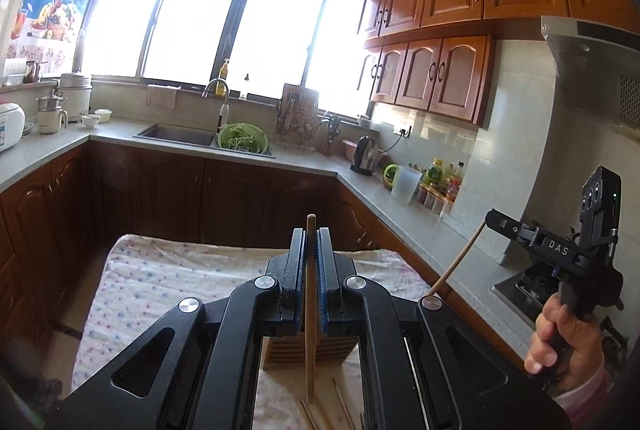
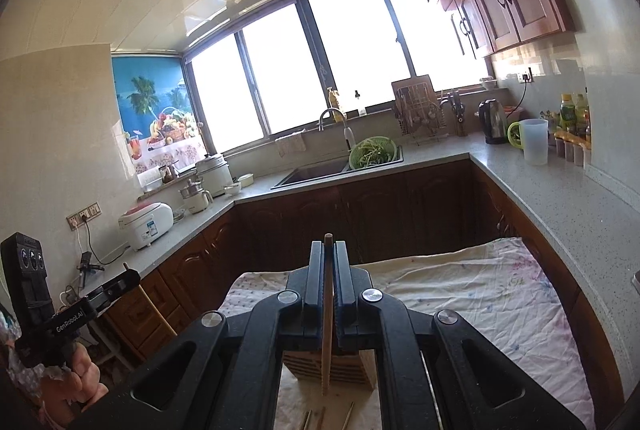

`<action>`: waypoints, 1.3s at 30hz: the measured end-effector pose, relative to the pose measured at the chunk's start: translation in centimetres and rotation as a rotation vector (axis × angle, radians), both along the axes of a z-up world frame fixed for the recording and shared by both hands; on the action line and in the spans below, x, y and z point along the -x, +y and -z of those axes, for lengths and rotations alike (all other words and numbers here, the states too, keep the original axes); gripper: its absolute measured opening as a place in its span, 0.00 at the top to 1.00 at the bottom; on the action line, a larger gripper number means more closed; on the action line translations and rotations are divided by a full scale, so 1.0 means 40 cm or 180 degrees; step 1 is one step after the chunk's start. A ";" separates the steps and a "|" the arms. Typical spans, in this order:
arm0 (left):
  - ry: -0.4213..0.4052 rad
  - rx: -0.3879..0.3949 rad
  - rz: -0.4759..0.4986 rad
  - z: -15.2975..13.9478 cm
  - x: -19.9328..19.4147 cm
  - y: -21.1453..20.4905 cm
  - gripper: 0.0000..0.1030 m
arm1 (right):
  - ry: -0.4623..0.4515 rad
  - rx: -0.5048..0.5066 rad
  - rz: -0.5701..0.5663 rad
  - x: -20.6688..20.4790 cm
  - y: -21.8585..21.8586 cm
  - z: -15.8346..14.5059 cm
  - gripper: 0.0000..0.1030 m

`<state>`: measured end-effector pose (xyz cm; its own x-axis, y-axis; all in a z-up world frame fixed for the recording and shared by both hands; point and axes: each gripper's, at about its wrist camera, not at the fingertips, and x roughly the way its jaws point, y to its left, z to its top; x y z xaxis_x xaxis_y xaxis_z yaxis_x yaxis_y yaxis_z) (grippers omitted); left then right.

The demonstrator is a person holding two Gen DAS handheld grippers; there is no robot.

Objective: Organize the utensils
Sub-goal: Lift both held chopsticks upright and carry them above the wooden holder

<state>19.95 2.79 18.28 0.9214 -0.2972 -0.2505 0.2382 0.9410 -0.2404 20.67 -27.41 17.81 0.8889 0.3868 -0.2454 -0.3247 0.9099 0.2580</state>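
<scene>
In the left wrist view my left gripper is shut on a wooden chopstick that stands upright between its blue pads. Behind the stick's lower end, a slotted wooden holder sits on the floral cloth. Several loose chopsticks lie on the cloth in front of the holder. My right gripper is likewise shut on an upright chopstick, with the holder below it. From the left wrist view, the right gripper shows at the right with its slanting chopstick.
An L-shaped counter runs behind the cloth-covered table. It carries a sink with a green colander, a kettle, a plastic jug and bottles. A stove and range hood are at right. A person's hand holds the right gripper.
</scene>
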 end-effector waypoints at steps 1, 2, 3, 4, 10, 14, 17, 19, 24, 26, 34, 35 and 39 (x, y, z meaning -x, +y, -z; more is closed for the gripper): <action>-0.0037 0.0001 -0.0016 -0.010 -0.016 0.001 0.96 | -0.0024 -0.0009 0.0006 -0.012 0.000 -0.011 0.96; -0.0073 0.0000 -0.0027 -0.019 -0.031 0.001 0.96 | -0.0052 -0.0011 0.0026 -0.024 0.001 -0.020 0.96; -0.0108 -0.0001 -0.0040 -0.026 -0.047 0.001 0.96 | -0.0076 -0.0017 0.0042 -0.037 0.002 -0.029 0.96; -0.0139 -0.0007 -0.0059 -0.031 -0.063 0.000 0.96 | -0.0091 -0.0027 0.0050 -0.052 0.003 -0.035 0.96; -0.0181 -0.0048 -0.0220 -0.012 -0.170 -0.012 0.96 | -0.0083 0.0025 0.0119 -0.143 0.027 -0.020 0.96; -0.0144 0.0015 -0.0344 0.050 -0.231 -0.014 0.96 | 0.0040 0.0006 0.0126 -0.204 0.041 0.044 0.96; -0.0098 0.0080 -0.0451 0.107 -0.264 -0.010 0.96 | 0.0146 -0.0039 0.0150 -0.238 0.042 0.105 0.96; -0.0058 0.0119 -0.0509 0.142 -0.282 -0.010 0.96 | 0.0213 -0.0084 0.0169 -0.256 0.038 0.144 0.96; 0.0043 0.0207 -0.0562 0.214 -0.307 -0.013 0.96 | 0.0338 -0.0192 0.0207 -0.280 0.025 0.225 0.96; 0.0101 0.0203 -0.0576 0.231 -0.316 -0.016 0.96 | 0.0350 -0.0240 0.0216 -0.283 0.021 0.242 0.96; 0.0179 0.0157 -0.0542 0.239 -0.322 -0.032 0.95 | 0.0391 -0.0257 0.0259 -0.295 0.008 0.240 0.96; 0.0181 0.0145 -0.0539 0.237 -0.323 -0.034 0.95 | 0.0396 -0.0244 0.0264 -0.296 0.009 0.238 0.96; 0.0213 0.0126 -0.0560 0.235 -0.331 -0.031 0.95 | 0.0399 -0.0243 0.0265 -0.296 0.013 0.238 0.96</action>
<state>33.18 1.54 8.88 0.9417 -0.1440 -0.3042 0.0532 0.9562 -0.2879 32.53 -26.89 8.31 0.8830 0.3347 -0.3290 -0.2099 0.9086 0.3611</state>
